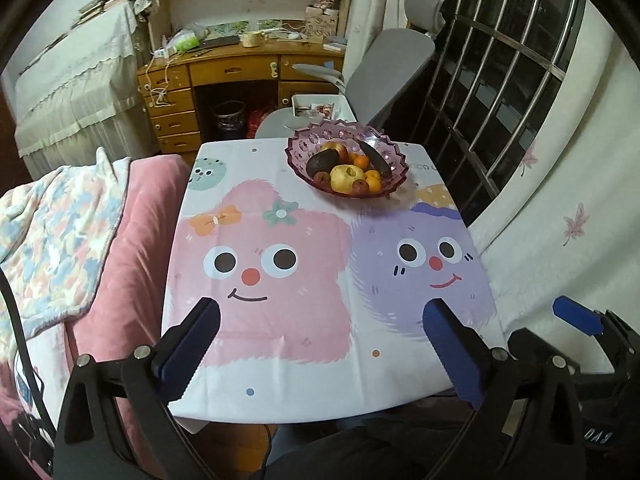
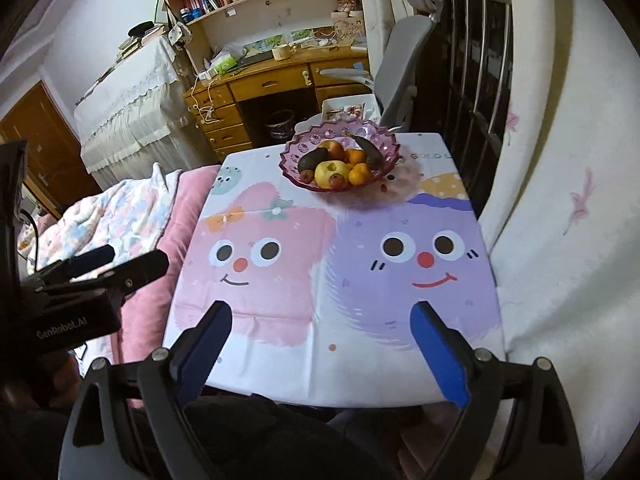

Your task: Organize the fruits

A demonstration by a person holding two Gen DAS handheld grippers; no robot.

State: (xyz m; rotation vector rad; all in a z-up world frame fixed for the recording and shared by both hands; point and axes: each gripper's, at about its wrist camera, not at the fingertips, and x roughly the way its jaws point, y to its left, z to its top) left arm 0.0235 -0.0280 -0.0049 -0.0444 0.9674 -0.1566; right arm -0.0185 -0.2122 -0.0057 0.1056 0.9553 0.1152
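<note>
Fruit bowl [image 1: 347, 160]: pink faceted dish, probably rigid and brittle; sits at the far end of the bench [image 1: 320, 340].

Contents:
- yellow apple [image 1: 347, 178], firm, take across its middle
- avocado [image 1: 322, 161], likely soft, long axis left-right
- oranges [image 1: 374, 181], round and probably slick
- dark banana [image 1: 376, 158], long axis running away from the bowl's near rim

Left gripper [image 1: 320, 344] and right gripper [image 2: 320, 344]: jaws wide apart, empty, well short of the bowl.

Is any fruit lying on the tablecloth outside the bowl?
No, every fruit sits inside the purple bowl; the tablecloth around it is bare.
</note>
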